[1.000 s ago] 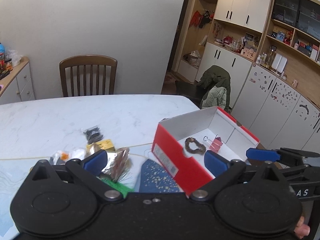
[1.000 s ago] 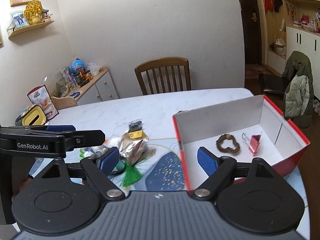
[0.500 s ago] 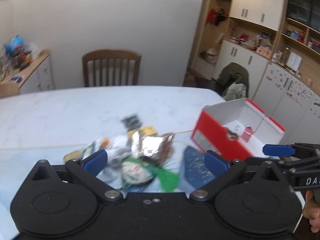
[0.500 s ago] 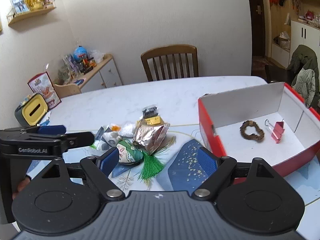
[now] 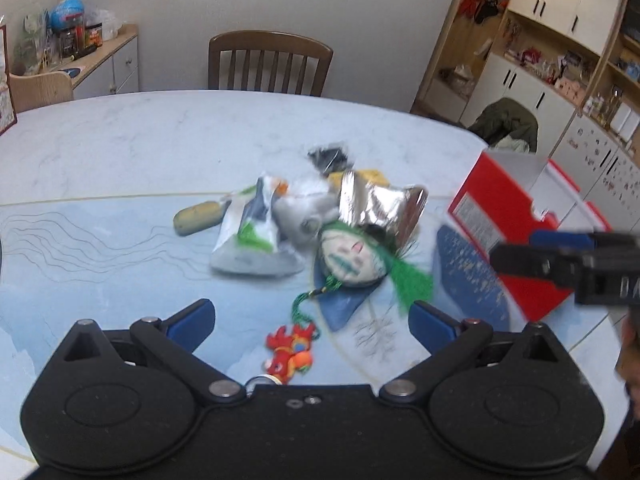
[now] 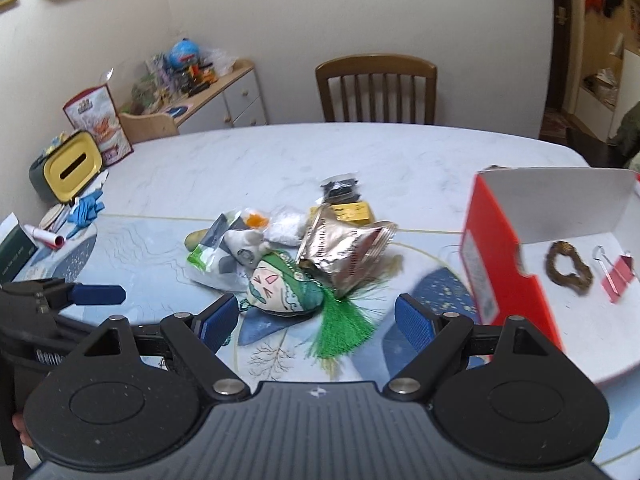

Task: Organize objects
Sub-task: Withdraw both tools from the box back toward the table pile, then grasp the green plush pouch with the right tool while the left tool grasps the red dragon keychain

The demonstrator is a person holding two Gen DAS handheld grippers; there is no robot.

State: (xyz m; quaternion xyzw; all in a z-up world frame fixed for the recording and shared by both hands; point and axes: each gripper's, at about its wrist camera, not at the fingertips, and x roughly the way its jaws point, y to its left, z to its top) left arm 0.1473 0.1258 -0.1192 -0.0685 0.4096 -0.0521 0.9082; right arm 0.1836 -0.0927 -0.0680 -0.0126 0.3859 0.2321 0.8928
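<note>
Evidently the next pick is being lined up: both the left gripper (image 5: 310, 322) and the right gripper (image 6: 316, 320) are held wide and empty, the painted-face charm (image 6: 282, 290) at twelve o'clock, the red box (image 6: 516, 280) at three.

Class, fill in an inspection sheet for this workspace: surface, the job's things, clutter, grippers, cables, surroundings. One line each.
Surface: pale marble-look table with a blue patterned mat.
Job's things: red box, open, holds a brown bracelet and a pink clip; loose pile beside it with a foil packet, a green-tasselled face charm and a red toy.
Clutter: yellow-topped container, blue glove.
Grippers: left gripper and right gripper both open, empty.
Cables: nothing seen.
Surroundings: wooden chair, sideboard, cupboards.
</note>
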